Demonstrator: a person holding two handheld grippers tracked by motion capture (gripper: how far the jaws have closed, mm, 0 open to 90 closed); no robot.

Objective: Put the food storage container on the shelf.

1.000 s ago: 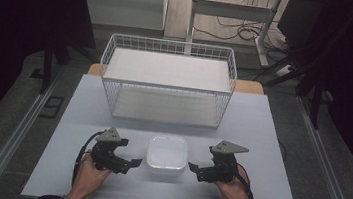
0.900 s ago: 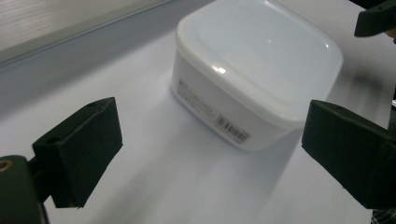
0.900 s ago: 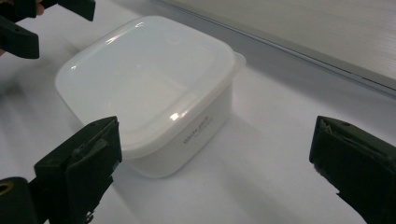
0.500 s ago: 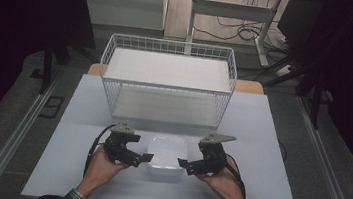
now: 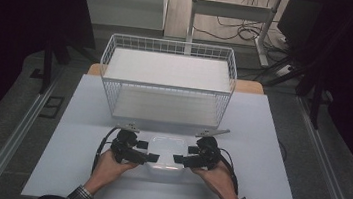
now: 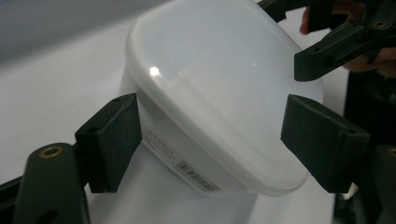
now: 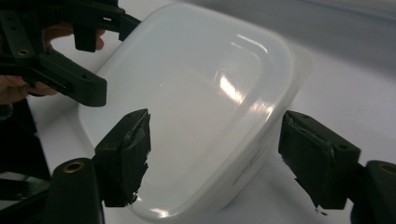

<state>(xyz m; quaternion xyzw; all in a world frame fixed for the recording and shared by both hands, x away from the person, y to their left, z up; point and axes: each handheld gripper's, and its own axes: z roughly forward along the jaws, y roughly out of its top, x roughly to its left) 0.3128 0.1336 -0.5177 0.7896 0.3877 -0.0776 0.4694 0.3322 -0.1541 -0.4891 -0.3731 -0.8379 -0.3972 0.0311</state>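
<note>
**Two grippers flank a white tub**

A white plastic tub (image 5: 166,151) with its lid on sits at the near middle of the tabletop (image 5: 260,139), in front of a wire basket (image 5: 166,81). The left gripper (image 5: 147,151) and right gripper (image 5: 183,155) face it from either side. Both sets of fingers (image 6: 112,140) are spread wide around the tub's ends, not pressing it.
</note>
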